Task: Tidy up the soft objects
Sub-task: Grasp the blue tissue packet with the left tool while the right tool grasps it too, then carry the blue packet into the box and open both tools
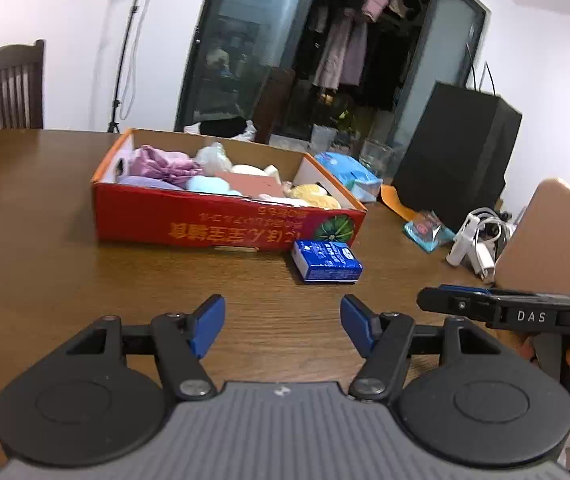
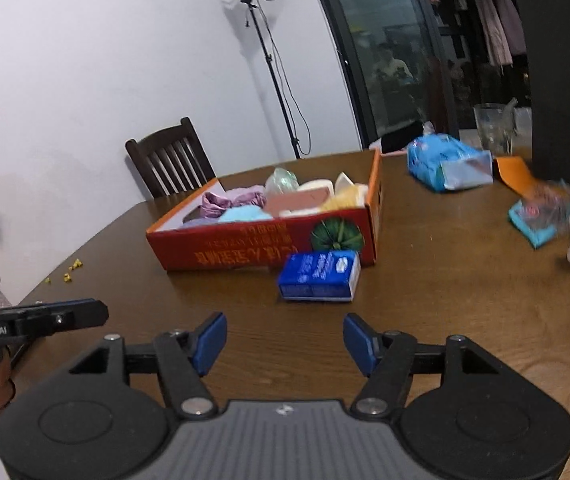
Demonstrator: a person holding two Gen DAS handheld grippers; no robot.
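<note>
Partly hidden soft items (image 1: 221,176) inside red box (image 1: 205,220), labels blurred.

Two wrist-mounted fisheye cameras look forward and slightly down, low over a brown wooden table (image 1: 45,208); both views share the open red cardboard box (image 1: 205,220) and small blue packet (image 2: 319,276) nearby.

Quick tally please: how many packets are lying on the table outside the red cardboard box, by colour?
Dark blue rectangular tissue packet, in front of the red cardboard box: 1
Light blue plastic wrapped pack, beyond the box: 1
Small turquoise packet with a red print, to the right: 1
Total: 3
</note>
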